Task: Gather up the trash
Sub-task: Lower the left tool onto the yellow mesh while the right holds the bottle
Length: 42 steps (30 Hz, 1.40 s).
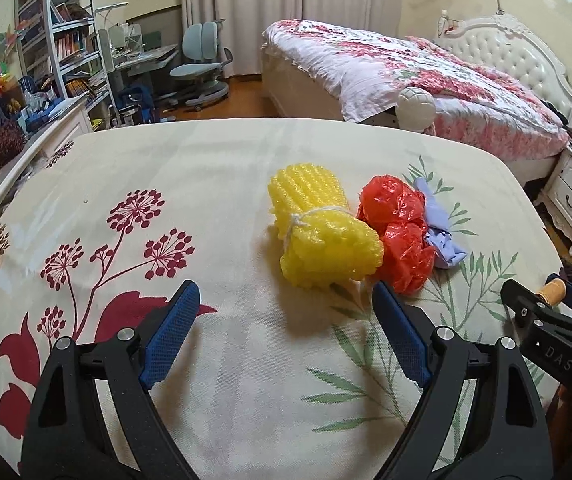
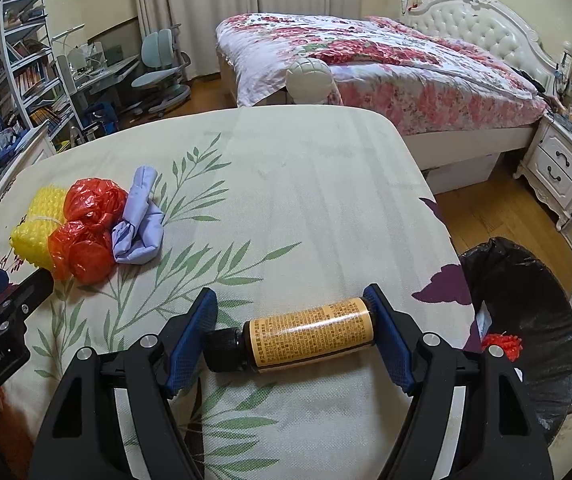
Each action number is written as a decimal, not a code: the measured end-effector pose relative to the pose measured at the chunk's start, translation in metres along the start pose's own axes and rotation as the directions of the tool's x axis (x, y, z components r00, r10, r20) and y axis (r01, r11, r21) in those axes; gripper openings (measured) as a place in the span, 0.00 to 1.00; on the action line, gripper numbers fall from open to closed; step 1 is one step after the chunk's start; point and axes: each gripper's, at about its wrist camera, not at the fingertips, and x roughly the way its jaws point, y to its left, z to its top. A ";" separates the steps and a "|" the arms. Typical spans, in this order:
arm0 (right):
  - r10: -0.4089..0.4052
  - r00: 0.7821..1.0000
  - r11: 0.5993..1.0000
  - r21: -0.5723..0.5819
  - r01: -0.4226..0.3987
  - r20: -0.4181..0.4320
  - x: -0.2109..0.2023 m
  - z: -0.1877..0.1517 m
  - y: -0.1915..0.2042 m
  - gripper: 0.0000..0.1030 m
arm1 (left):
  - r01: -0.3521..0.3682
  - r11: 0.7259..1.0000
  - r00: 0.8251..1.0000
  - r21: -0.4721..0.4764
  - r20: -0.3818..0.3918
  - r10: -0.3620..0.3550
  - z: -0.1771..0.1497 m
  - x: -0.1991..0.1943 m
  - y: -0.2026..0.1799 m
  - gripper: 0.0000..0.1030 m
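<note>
Right gripper is clamped end to end on the bottle: one pad on the black cap, the other on the base, with the bottle lying crosswise between the fingers just over the table near its right edge. Left gripper has its jaws apart and holds nothing; it sits short of the yellow wrap, which lies on the cloth touching the red bag, with the blue wad against the bag's far side.

The bin, lined in black, stands on the floor just off the table's right edge and already has something red in it.

The step in hand looks like carrying the bottle over to the bin. An end-to-end grip on a round, smooth bottle is easy to lose, because the cap end is narrower than the pad and could pivot. So keep the squeeze firm, keep the bottle level, and travel sideways without twisting the wrist. Clear the table edge and the bin rim first. Release only once the bottle is over the middle of the opening and low, so it does not bounce off the liner. Meanwhile the left gripper can line up on the yellow wrap.
</note>
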 end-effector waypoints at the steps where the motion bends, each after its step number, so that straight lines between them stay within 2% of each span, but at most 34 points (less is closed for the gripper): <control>1: 0.001 1.000 1.000 -0.001 -0.001 0.000 0.001 0.002 0.001 0.71 | 0.002 1.000 1.000 0.000 -0.003 -0.002 0.002 0.002 0.000 0.83; 21: 0.002 1.000 1.000 -0.019 -0.002 -0.008 0.017 0.025 0.012 0.71 | 0.026 0.999 0.999 -0.028 -0.029 -0.027 0.029 0.029 -0.004 0.84; 24: 0.002 1.000 1.000 -0.021 -0.002 -0.008 0.018 0.026 0.012 0.71 | 0.029 0.999 0.999 -0.016 -0.041 -0.030 0.030 0.034 -0.005 0.71; 27: 0.000 1.000 1.000 -0.023 -0.001 -0.008 0.018 0.026 0.013 0.71 | 0.060 0.998 0.996 -0.017 -0.071 -0.061 0.030 0.041 -0.005 0.52; 33: 0.000 1.000 1.000 -0.024 0.000 -0.008 0.019 0.026 0.014 0.71 | 0.078 0.996 0.995 -0.043 -0.065 -0.080 0.031 0.042 0.001 0.22; 35: 0.000 1.000 1.000 -0.024 0.000 -0.006 0.019 0.026 0.014 0.71 | 0.120 0.991 0.990 -0.059 -0.062 -0.123 0.030 0.041 0.006 0.09; 42: -0.005 1.000 1.000 -0.030 0.005 0.001 0.015 0.024 0.015 0.70 | 0.134 0.989 0.989 -0.066 -0.056 -0.137 0.022 0.033 0.012 0.09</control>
